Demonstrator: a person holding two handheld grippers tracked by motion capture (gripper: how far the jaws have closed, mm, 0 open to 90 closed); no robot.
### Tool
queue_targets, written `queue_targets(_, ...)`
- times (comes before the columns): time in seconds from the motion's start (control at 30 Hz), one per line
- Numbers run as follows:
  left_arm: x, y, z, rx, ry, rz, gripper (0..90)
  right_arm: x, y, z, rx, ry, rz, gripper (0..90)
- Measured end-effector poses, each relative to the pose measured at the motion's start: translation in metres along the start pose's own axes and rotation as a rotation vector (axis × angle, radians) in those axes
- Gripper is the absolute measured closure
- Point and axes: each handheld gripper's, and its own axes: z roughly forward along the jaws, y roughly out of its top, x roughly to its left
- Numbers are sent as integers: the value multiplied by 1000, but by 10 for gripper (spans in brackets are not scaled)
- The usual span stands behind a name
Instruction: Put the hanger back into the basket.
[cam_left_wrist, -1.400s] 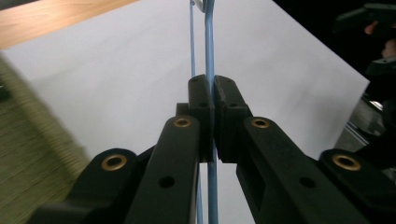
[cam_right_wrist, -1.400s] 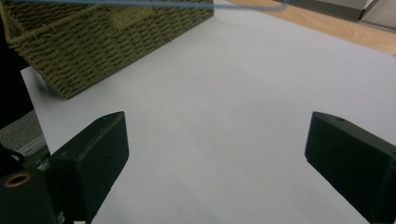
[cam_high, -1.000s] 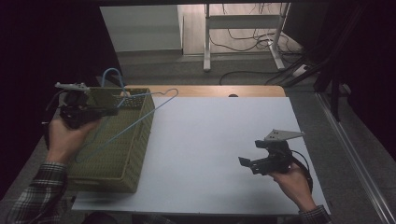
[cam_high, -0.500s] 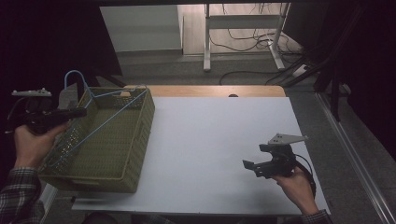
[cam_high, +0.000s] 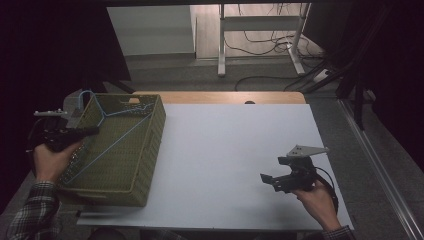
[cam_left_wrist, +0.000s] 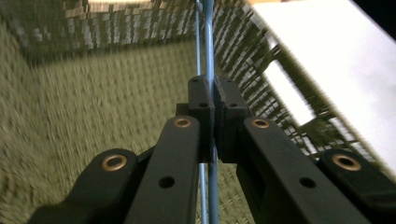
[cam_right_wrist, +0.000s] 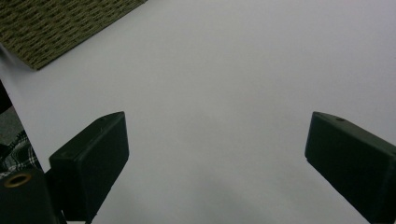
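My left gripper (cam_left_wrist: 213, 100) clamps a blue wire hanger (cam_high: 114, 134) lying slantwise inside the woven basket (cam_high: 150, 150). Light and springy, I judge; grip the straight wire. My right gripper (cam_high: 272, 179) hangs with jaws apart over the white table (cam_high: 225, 150)

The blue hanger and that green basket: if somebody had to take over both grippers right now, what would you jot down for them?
Left gripper: shut on the blue wire hanger, jaws pinching the wire at the basket's left side.
Right gripper: open, holding nothing, above the bare white table on the right.
Things: the hanger lies slanted inside the green woven basket; its hook end pokes past the far left corner.
Done: hanger is in the basket.
Left: probably release it and pull the left gripper clear.
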Motion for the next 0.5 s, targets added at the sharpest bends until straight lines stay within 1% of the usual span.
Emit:
queue_targets(0.03,0,0,0,0,0,0,874,0,0,0,0,0,0,58)
queue_targets(0.07,2,-2,5,25,8,-12,874,0,-1,0,-2,-1,-3,57)
queue_targets(0.1,3,-5,11,60,36,-22,873,-1,-5,-1,-2,-5,-8,52)
queue_targets(0.13,4,-6,14,78,45,-24,873,-1,-6,-1,-2,-8,-8,51)
queue_targets(0.2,5,-9,18,113,91,-22,870,-3,-10,-1,0,-9,-8,47)
queue_targets(0.27,7,-12,22,152,113,-27,863,-3,-13,-2,0,-10,-3,46)
queue_targets(0.3,8,-13,23,172,135,-25,859,-4,-15,-2,3,-13,-1,44)
queue_targets(0.33,8,-13,23,172,135,-25,844,-4,-15,-2,3,-13,-1,44)
queue_targets(0.37,7,-14,25,185,166,-20,844,-4,-16,-2,5,-14,1,43)
queue_targets(0.4,6,-14,24,182,184,-15,737,-5,-19,-2,4,-13,10,36)
queue_targets(0.43,5,-14,22,171,195,-14,672,-5,-19,-2,0,-14,15,32)
queue_targets(0.47,-1,-12,17,148,231,-2,620,-5,-20,-3,-5,-15,20,29)
queue_targets(0.5,-1,-12,17,148,231,-2,577,-5,-20,-3,-5,-15,20,29)
